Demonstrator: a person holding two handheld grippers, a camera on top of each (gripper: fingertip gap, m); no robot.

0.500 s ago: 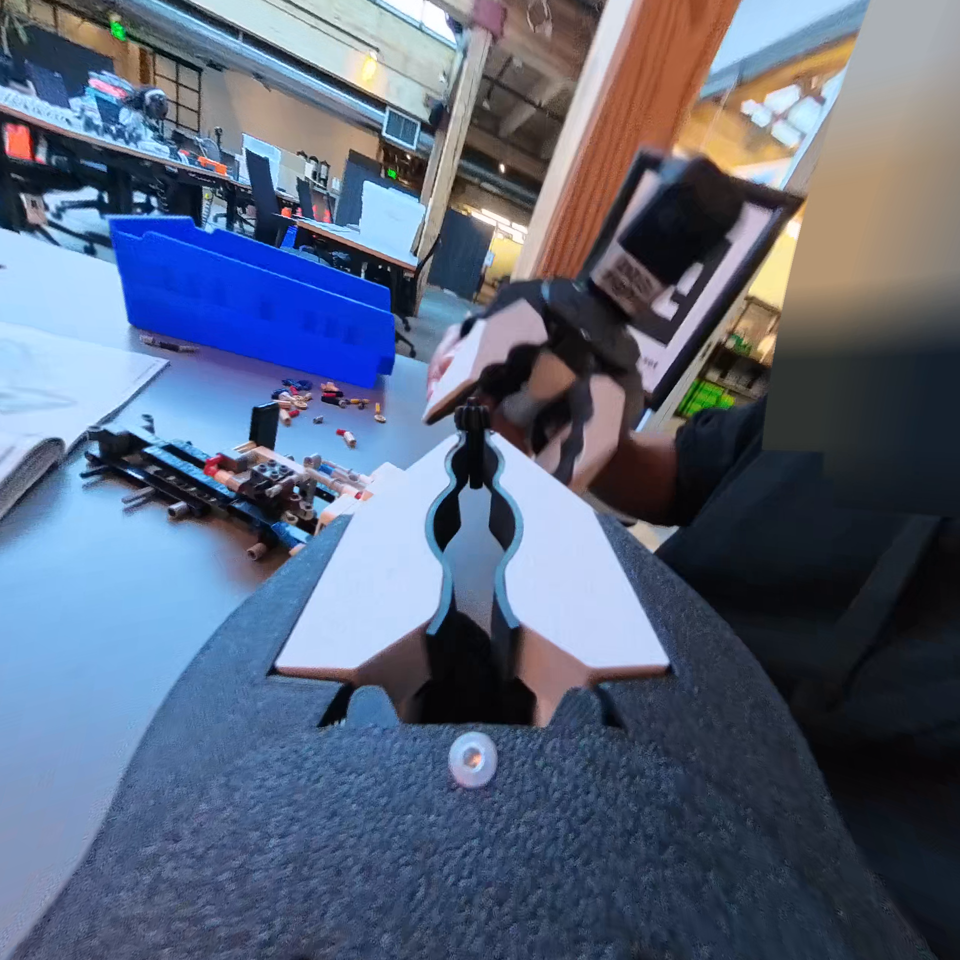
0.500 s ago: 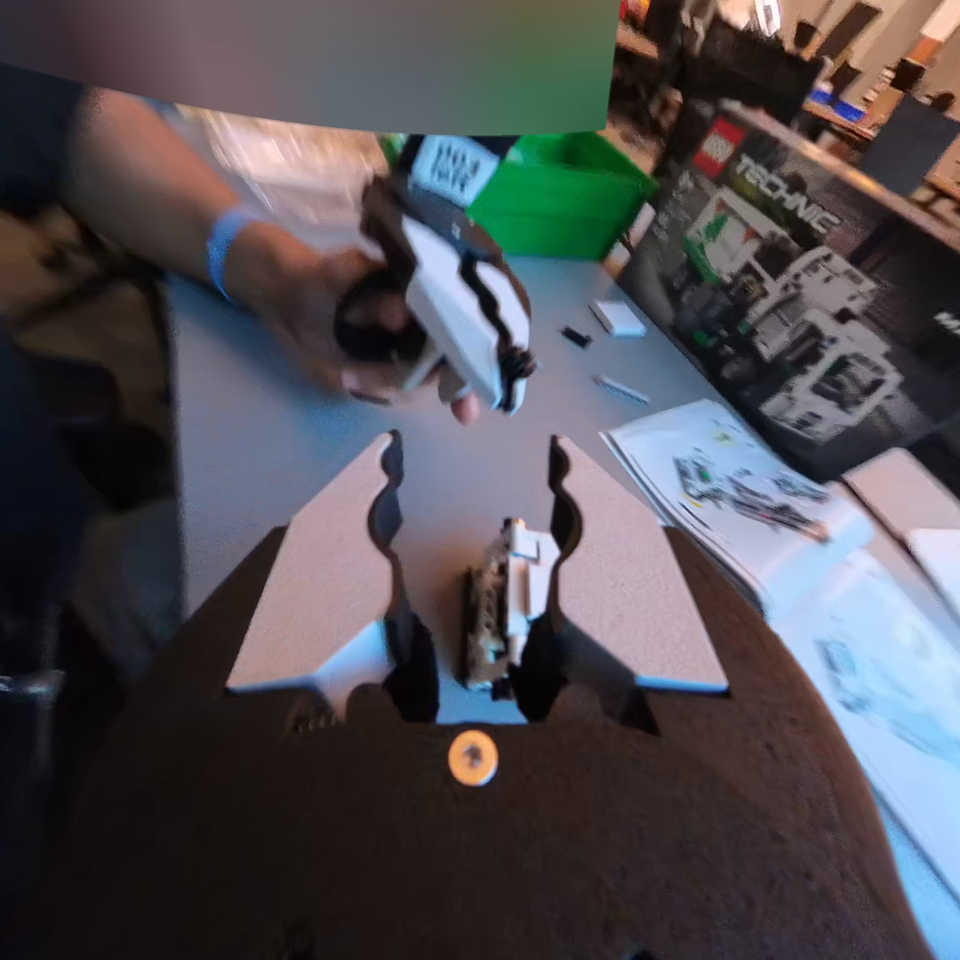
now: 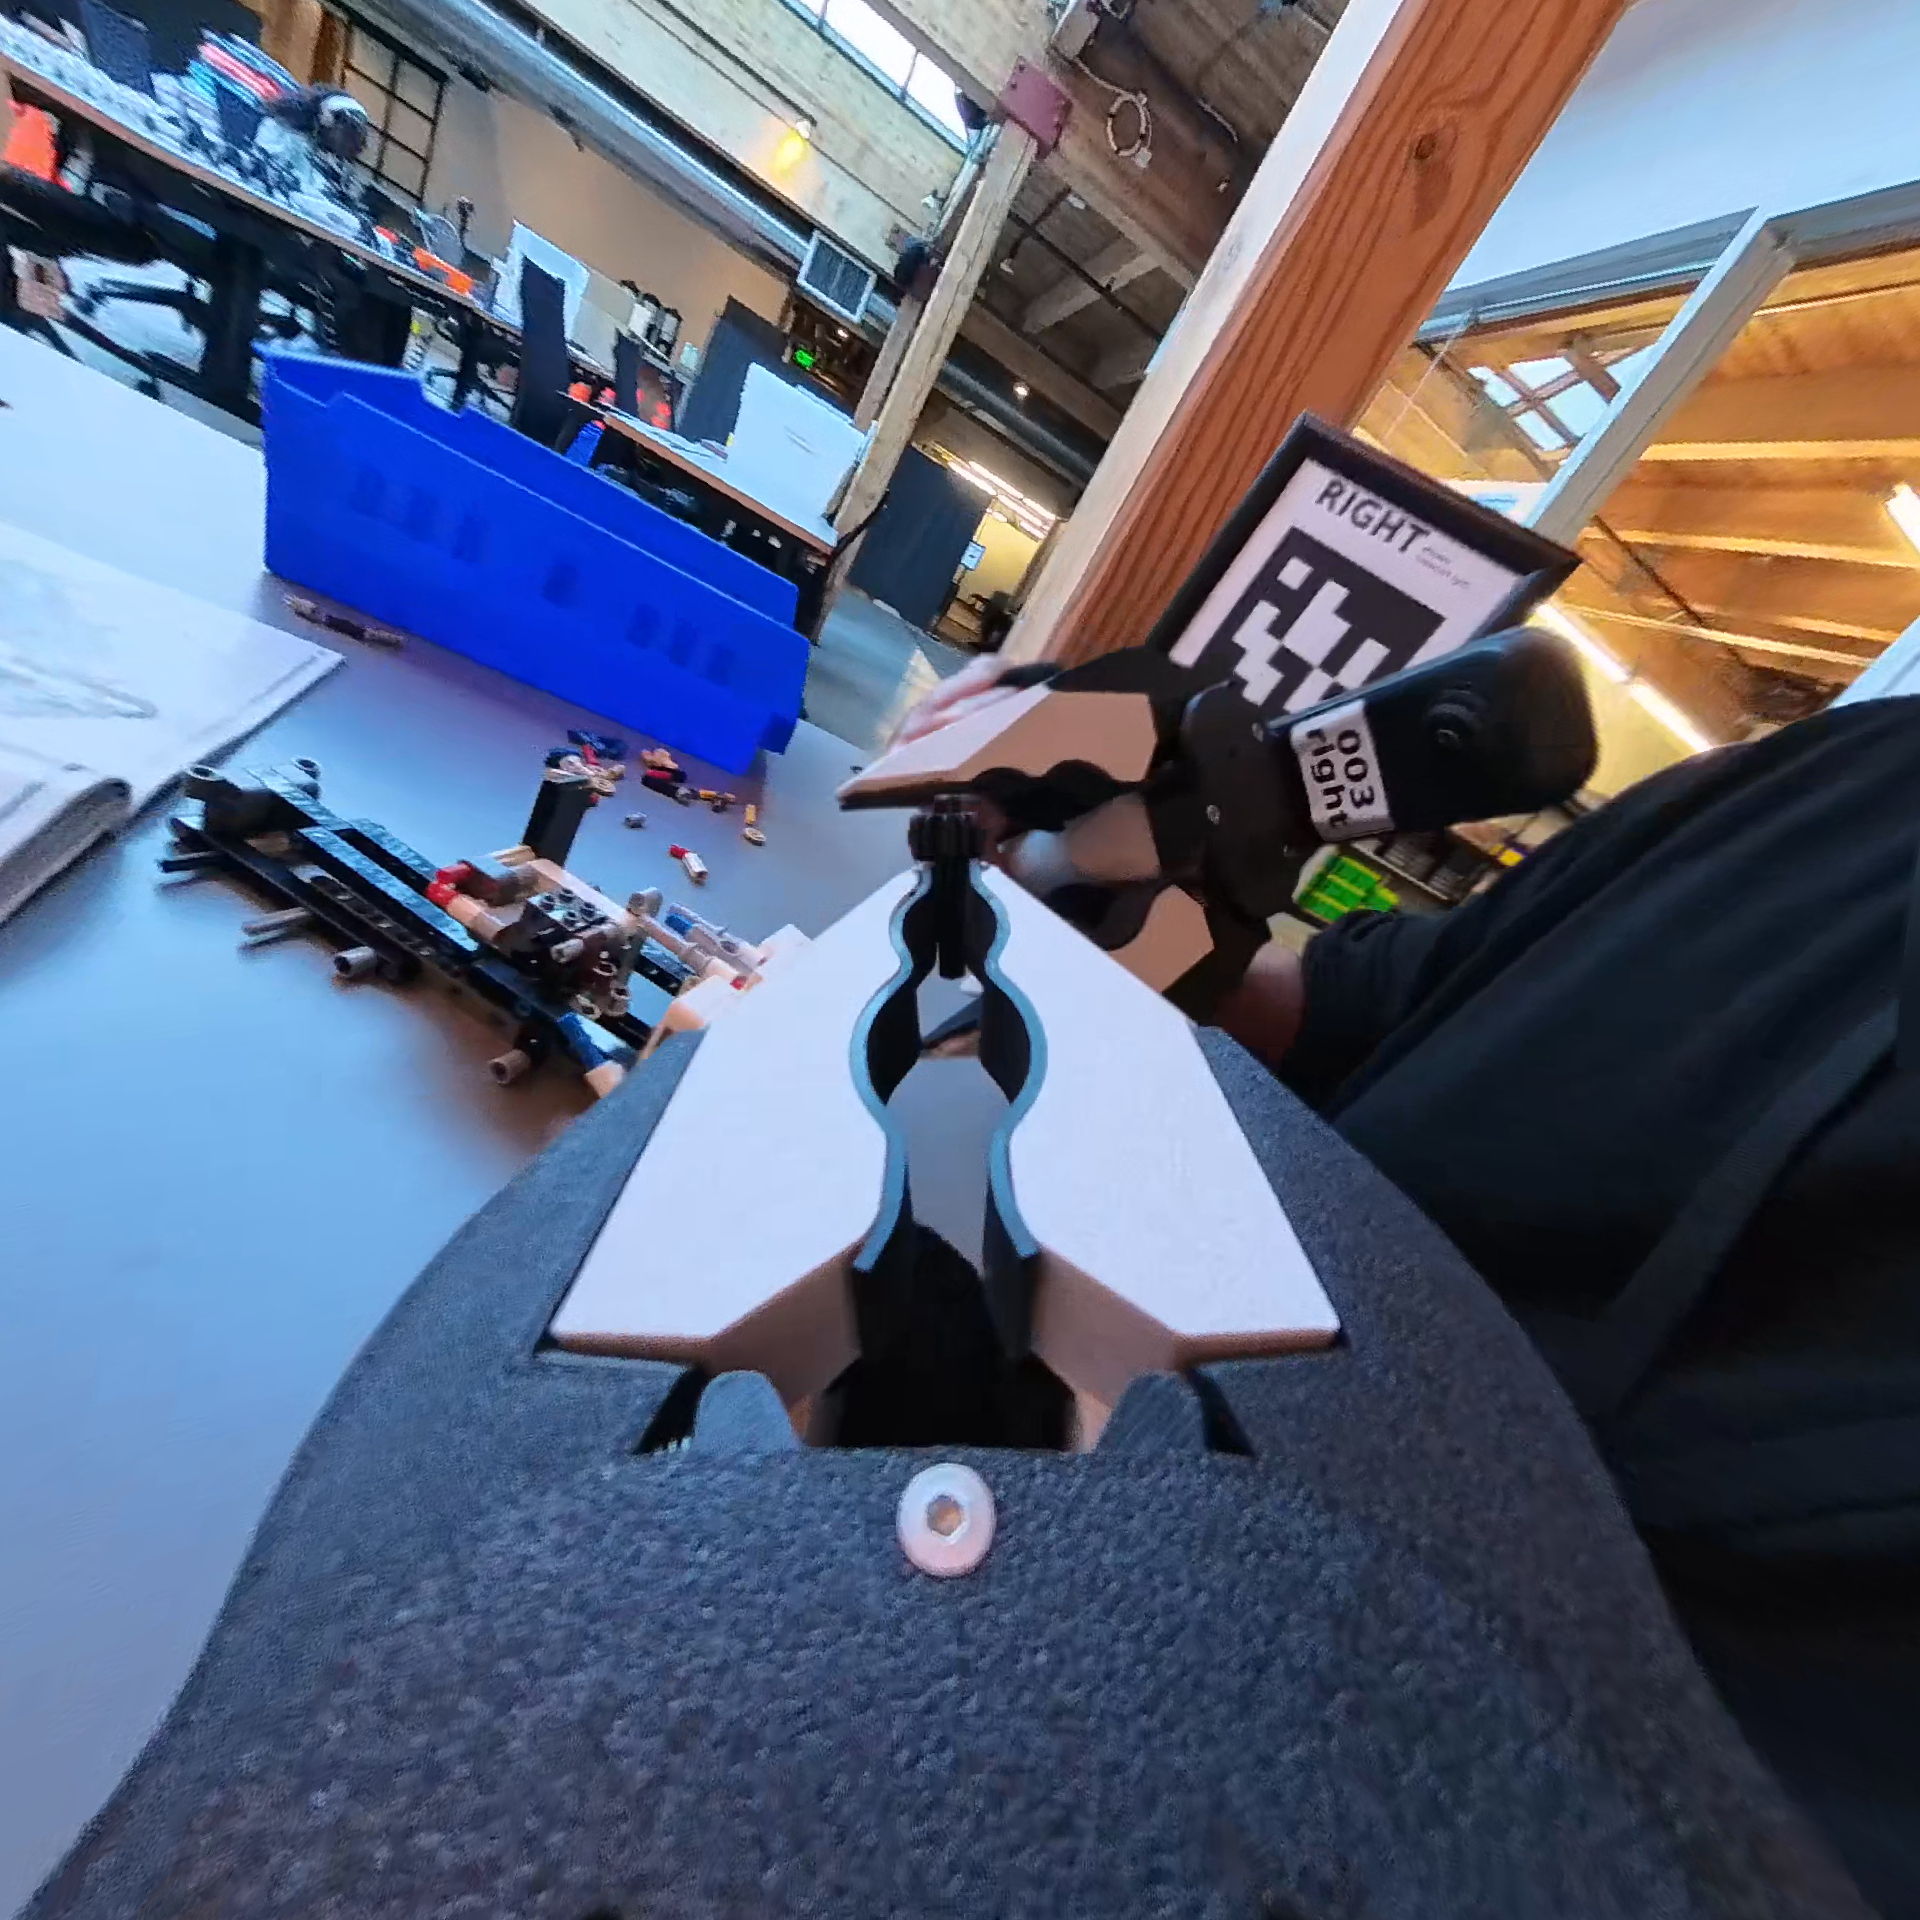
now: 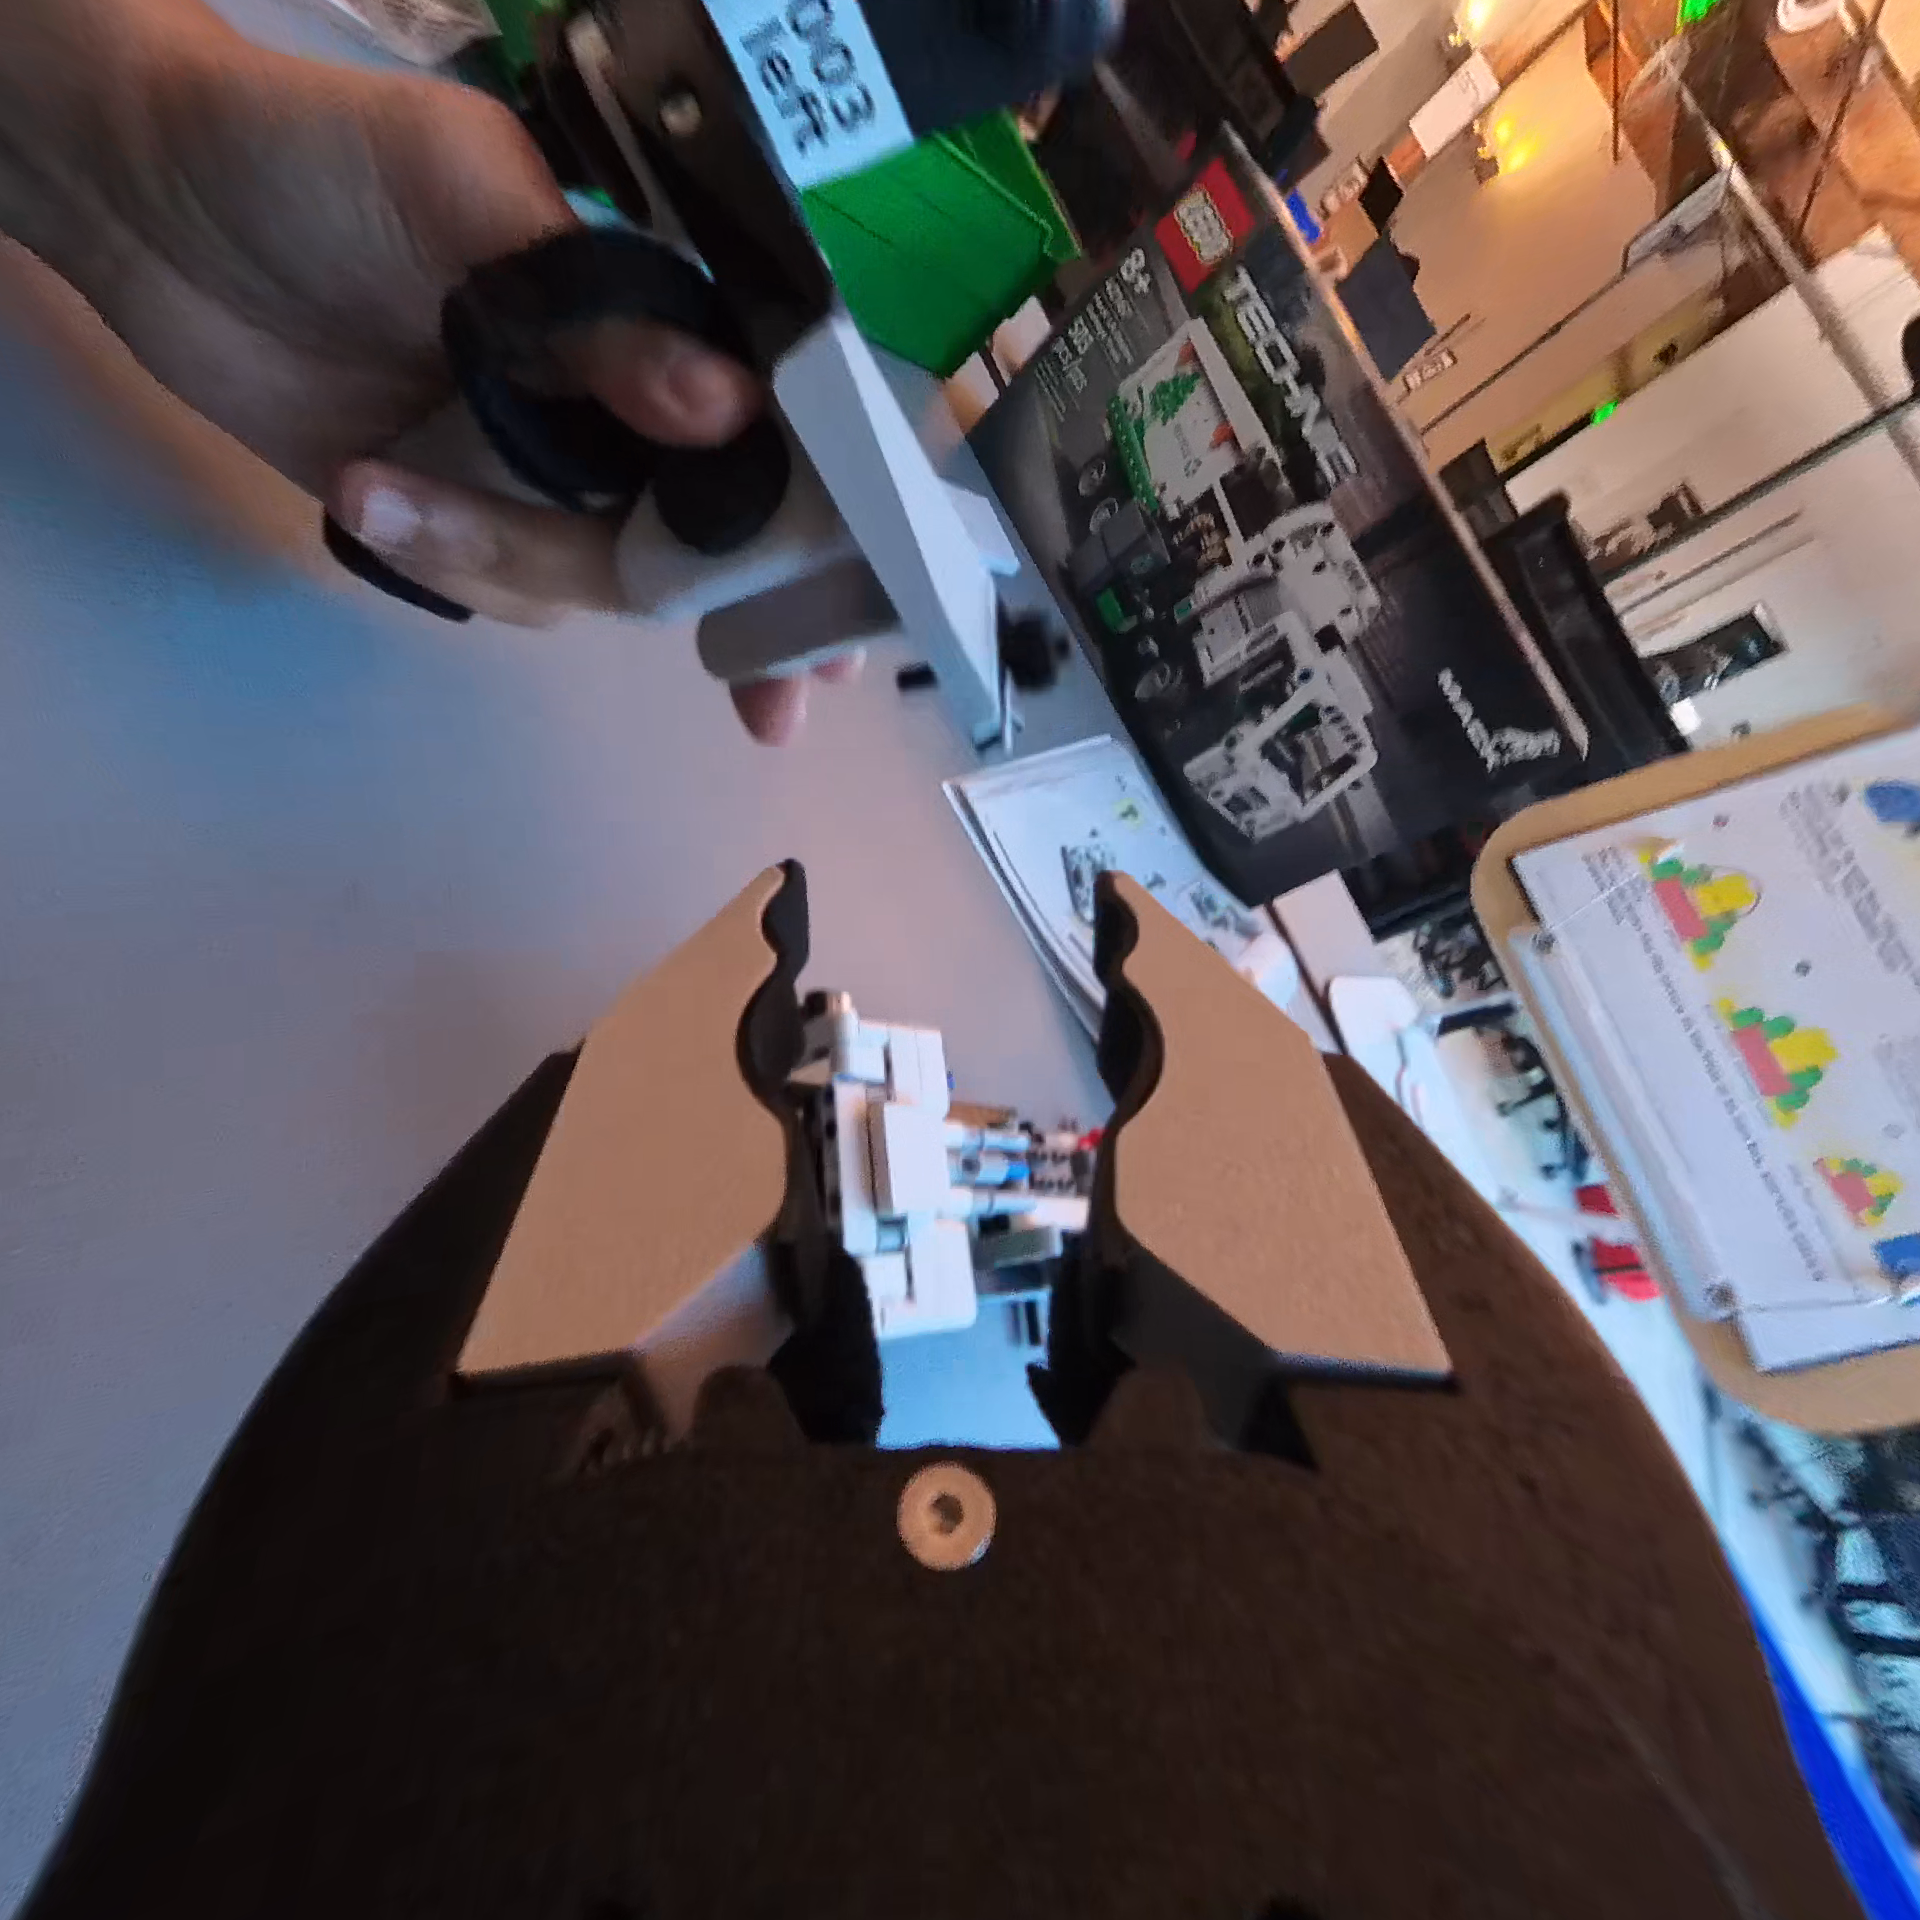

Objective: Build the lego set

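Note:
My left gripper [image 3: 943, 902] is shut on a small black gear on an axle [image 3: 940, 831] that sticks up past its fingertips. My right gripper [image 4: 945, 891] holds a white and grey lego sub-assembly [image 4: 904, 1153] spanning the gap between its jaws, deep inside. In the left wrist view the right gripper [image 3: 1039, 831] hovers above the table, just beyond the gear, one finger directly over it. In the right wrist view the left gripper [image 4: 977, 675] shows at upper left in a hand, the gear [image 4: 1031, 649] at its tip. A long black lego chassis [image 3: 416, 914] lies on the grey table [image 3: 208, 1195].
A blue bin [image 3: 520, 582] stands behind several loose small parts [image 3: 675, 790]. An open instruction booklet [image 3: 114, 686] lies at left and shows in the right wrist view [image 4: 1070, 852]. The lego box [image 4: 1299, 540], a green bin [image 4: 935, 239] and a clipboard with a sheet [image 4: 1714, 1060] stand at right. Only a small space, under 4 cm, lies between the two pairs of fingers.
The right gripper has rolled sideways and moved closer to the left gripper, its finger now over the gear. The left gripper still holds the gear.

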